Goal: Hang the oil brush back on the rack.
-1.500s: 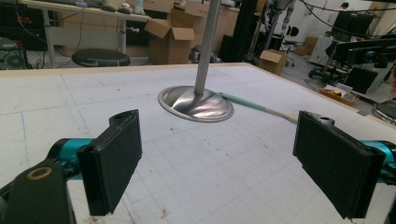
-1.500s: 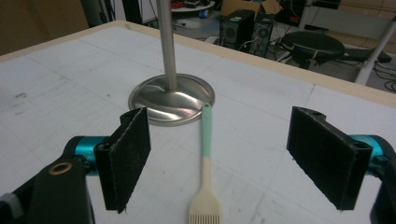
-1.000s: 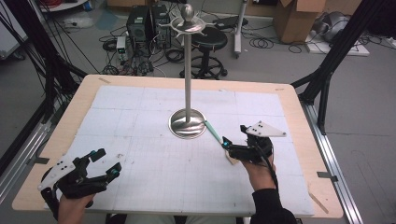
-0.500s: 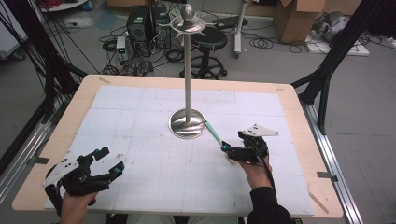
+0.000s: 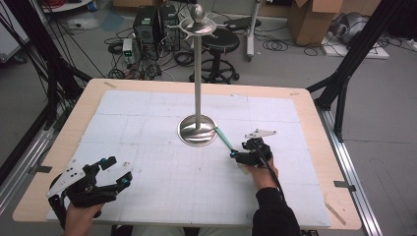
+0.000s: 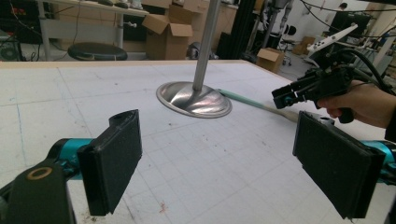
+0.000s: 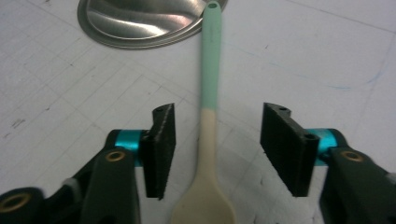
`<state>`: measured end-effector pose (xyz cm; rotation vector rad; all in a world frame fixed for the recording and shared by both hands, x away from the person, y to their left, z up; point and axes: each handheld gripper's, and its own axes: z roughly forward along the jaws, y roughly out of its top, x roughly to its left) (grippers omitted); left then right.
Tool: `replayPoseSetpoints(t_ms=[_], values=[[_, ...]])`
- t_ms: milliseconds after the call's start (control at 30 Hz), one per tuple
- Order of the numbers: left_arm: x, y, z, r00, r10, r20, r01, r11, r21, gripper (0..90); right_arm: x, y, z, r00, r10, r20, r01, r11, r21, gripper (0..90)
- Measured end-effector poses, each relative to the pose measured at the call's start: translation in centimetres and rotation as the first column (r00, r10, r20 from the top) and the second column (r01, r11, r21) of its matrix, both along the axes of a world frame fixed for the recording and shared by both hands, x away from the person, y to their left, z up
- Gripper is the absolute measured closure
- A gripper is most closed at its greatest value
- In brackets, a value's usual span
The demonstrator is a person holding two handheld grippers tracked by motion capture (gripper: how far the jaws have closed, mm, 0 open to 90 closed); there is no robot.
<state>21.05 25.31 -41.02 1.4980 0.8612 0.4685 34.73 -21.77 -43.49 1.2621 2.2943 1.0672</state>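
Observation:
A spoon (image 7: 209,116) with a mint-green handle and a cream bowl lies flat on the white mat; its handle tip rests on the rim of the metal stand's round base (image 7: 140,21). My right gripper (image 7: 217,149) is open and low over the spoon, one jaw on each side of its neck, not touching it. The high view shows the spoon (image 5: 224,138) running from the base (image 5: 197,133) toward the right gripper (image 5: 242,157). At the near left, my left gripper (image 5: 120,173) is open and holds nothing. The left gripper view shows the stand (image 6: 195,95) and spoon handle (image 6: 245,100) ahead.
The stand's tall pole (image 5: 198,73) rises from the table's middle and carries a ring of hooks (image 5: 197,23) at the top. The white gridded mat (image 5: 162,167) covers most of the wooden table (image 5: 314,105). Stools, boxes and cables lie on the floor beyond.
My right gripper has slid slightly forward and lower along the spoon. My left gripper has drifted a little to the right. The spoon has not moved.

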Motion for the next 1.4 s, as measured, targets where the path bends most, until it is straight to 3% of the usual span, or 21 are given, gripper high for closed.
replayPoseSetpoints(t_ms=[167,233,333,500,567,900,933,1067,1400], values=[[0.0,0.1,0.0,1.0,0.002,-0.004,-0.002,1.0,-0.001,15.9,0.1,0.3,-0.5,0.9991,0.027,-0.031,-0.028,0.999,-0.031,55.9],[0.0,0.1,0.0,1.0,0.003,-0.004,-0.003,1.0,-0.001,15.9,0.2,0.4,-0.6,0.999,0.031,-0.033,-0.032,0.999,-0.042,56.9],[-0.1,0.1,0.0,1.0,0.005,-0.005,-0.005,1.0,0.001,15.9,0.0,0.5,-0.5,0.9996,0.013,-0.024,-0.014,0.997,-0.078,66.9],[0.0,0.0,-0.1,0.9999,0.002,-0.01,-0.002,1.0,0.008,15.9,0.0,0.6,-0.4,0.9996,0.019,-0.022,-0.02,0.996,-0.09,71.6],[0.0,-0.1,-0.1,0.9999,0.003,-0.011,-0.003,1.0,0.007,15.9,-0.1,0.8,-0.4,0.9991,0.033,-0.028,-0.036,0.995,-0.089,80.7],[0.0,-0.1,-0.2,0.9999,-0.004,-0.014,0.004,1.0,0.006,16.2,-0.4,0.6,-0.2,0.9995,0.012,-0.029,-0.014,0.996,-0.085,82.5],[0.0,-0.1,-0.2,0.9999,-0.006,-0.015,0.006,1.0,0.007,16.2,-0.5,0.4,0.1,0.9996,0.0,-0.027,-0.001,0.999,-0.05,82.6],[0.0,-0.2,-0.2,0.9999,-0.008,-0.015,0.008,0.9999,0.008,16.2,-1.0,-0.2,0.9,1.0,0.001,-0.001,-0.001,1.0,-0.006,82.7],[0.0,-0.3,-0.2,0.9997,-0.01,-0.021,0.01,0.9999,0.007,16.4,-2.9,-0.6,2.6,0.9967,0.039,0.071,-0.043,0.997,0.063,82.8]])
